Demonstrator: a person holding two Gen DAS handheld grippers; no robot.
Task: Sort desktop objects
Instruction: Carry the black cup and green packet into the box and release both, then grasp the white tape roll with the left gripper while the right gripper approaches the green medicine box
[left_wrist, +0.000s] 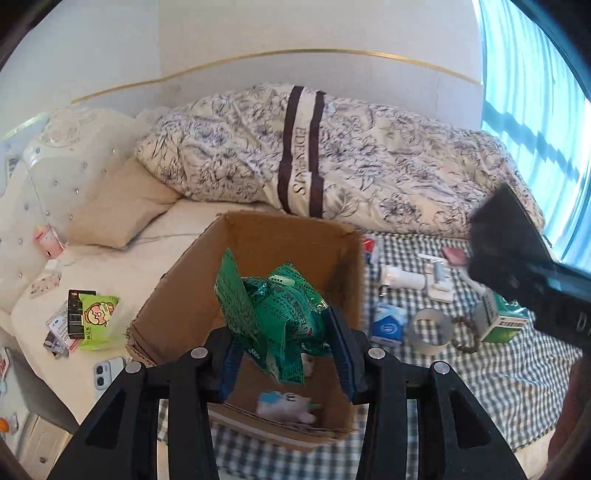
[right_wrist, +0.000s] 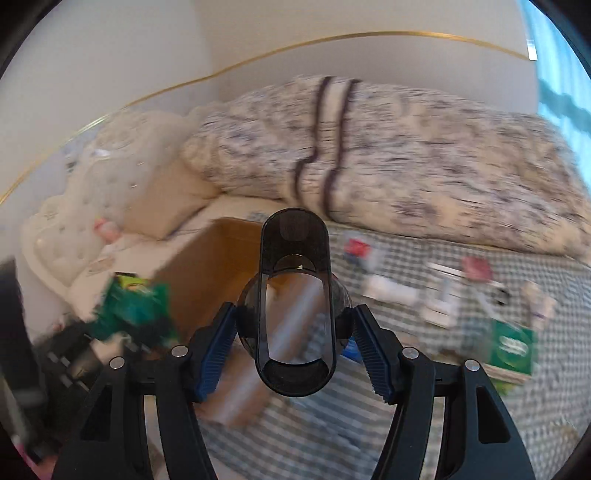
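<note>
Left gripper (left_wrist: 284, 343): blue pads closed part-way, clamped on crinkled green foil packet (left_wrist: 277, 314)
Packet position: held above open brown cardboard box (left_wrist: 177, 306) on checked cloth (left_wrist: 480, 376)
Right gripper (right_wrist: 293, 336): pads narrowed onto dark smoky translucent plastic case (right_wrist: 295, 295), gripped at both sides
Case position: upright, in front of the box, view blurred
</note>
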